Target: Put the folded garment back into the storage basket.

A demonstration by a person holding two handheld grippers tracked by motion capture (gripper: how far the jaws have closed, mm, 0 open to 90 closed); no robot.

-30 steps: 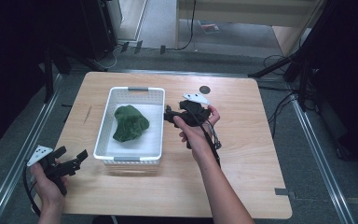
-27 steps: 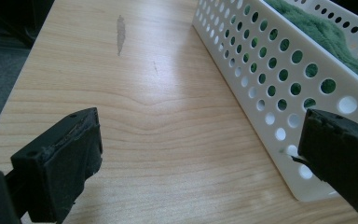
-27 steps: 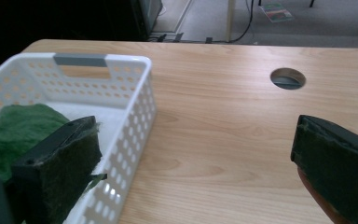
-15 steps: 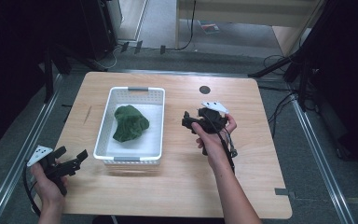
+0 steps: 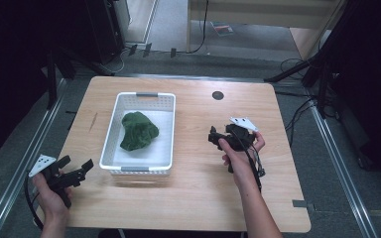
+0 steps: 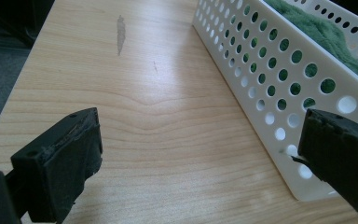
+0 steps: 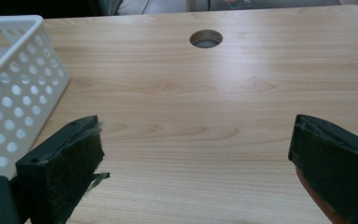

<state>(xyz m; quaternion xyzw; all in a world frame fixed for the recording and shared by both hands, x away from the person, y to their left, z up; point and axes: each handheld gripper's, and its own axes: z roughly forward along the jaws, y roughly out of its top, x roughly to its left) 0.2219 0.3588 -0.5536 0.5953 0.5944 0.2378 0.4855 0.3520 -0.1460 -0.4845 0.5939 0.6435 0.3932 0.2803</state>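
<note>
Partly hidden behind perforated white basket (image 6: 279,79) wall lay fuzzy green cloth (image 5: 139,130); left gripper (image 5: 74,171) and right gripper (image 5: 213,136), flanking basket, gaped empty.

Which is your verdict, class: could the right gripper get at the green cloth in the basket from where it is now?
Probably yes: the right gripper is open, the white basket is open-topped, and bare table lies between it and the green cloth.

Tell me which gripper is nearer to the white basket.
Left. The left gripper is just off the near-left corner of the white basket, jaws open. The right gripper is farther away, to the basket's right, over bare table.
</note>
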